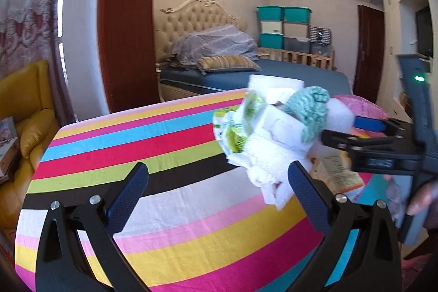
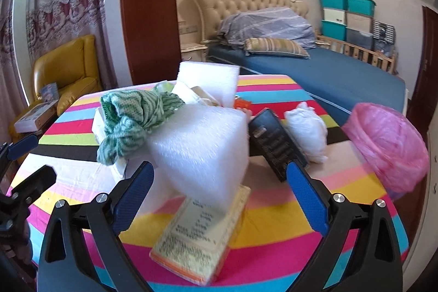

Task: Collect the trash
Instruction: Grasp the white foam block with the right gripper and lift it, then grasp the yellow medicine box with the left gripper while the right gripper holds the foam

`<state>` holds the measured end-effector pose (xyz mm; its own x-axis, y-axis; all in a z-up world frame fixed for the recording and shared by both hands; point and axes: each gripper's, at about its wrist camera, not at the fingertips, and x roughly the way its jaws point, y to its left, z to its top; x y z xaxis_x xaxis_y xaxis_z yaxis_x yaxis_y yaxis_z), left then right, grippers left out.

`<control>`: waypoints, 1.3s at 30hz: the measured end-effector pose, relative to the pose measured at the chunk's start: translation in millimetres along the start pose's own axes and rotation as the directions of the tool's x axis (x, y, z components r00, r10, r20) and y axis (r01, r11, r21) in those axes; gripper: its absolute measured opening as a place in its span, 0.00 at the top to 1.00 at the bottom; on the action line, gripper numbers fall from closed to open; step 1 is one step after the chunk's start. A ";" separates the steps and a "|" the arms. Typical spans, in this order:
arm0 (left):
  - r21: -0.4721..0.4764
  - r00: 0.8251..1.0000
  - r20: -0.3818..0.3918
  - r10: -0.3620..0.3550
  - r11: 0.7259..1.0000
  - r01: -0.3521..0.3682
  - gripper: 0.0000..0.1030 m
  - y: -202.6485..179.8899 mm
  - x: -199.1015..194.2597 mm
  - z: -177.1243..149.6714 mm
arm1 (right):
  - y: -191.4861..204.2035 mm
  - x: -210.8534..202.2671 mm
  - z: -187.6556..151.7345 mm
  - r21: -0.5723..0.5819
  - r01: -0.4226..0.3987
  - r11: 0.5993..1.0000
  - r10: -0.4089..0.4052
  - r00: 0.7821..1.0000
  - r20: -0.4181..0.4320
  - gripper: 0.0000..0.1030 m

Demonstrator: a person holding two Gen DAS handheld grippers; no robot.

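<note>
A heap of trash lies on the striped tablecloth (image 1: 153,138): white foam pieces (image 2: 202,144), a green-and-white knitted cloth (image 2: 131,114), a green printed wrapper (image 1: 235,127) and crumpled white paper (image 1: 268,174). A yellow packet with print (image 2: 197,240) lies flat in front, a black remote (image 2: 276,144) and a white crumpled bag (image 2: 309,127) to the right. My left gripper (image 1: 219,199) is open and empty, left of the heap. My right gripper (image 2: 219,199) is open and empty, its fingers either side of the big foam block and above the packet; it also shows in the left wrist view (image 1: 366,133).
A bin lined with a pink bag (image 2: 388,144) stands at the table's right edge. Behind the table are a bed (image 2: 328,73), a wooden panel (image 2: 147,12), a yellow armchair (image 2: 68,73) and stacked teal boxes (image 2: 345,15).
</note>
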<state>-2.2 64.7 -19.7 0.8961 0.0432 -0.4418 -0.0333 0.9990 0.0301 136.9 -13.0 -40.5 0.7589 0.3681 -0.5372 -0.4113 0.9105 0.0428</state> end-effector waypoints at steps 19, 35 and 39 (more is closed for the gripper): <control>0.196 0.980 -0.018 -0.200 0.960 0.200 0.32 -87.9 35.4 33.4 | -85.9 -39.2 -4.3 0.104 -0.059 0.993 0.048 0.993 0.105 0.32; 0.214 0.953 -0.137 -0.270 0.931 0.295 0.49 -160.4 85.2 29.2 | -184.6 -57.6 -37.9 0.233 0.037 0.972 -0.053 0.996 0.066 0.32; 0.180 0.971 -0.160 -0.178 0.962 0.206 0.47 -148.6 84.7 17.1 | -194.8 -55.3 -43.8 0.254 0.012 0.967 -0.027 0.998 0.057 0.32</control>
<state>86.2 -80.4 -46.2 0.8051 -0.1341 -0.5777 0.2324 0.9676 0.0992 152.9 -219.0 -56.1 0.7972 0.3533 -0.4896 -0.2607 0.9328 0.2487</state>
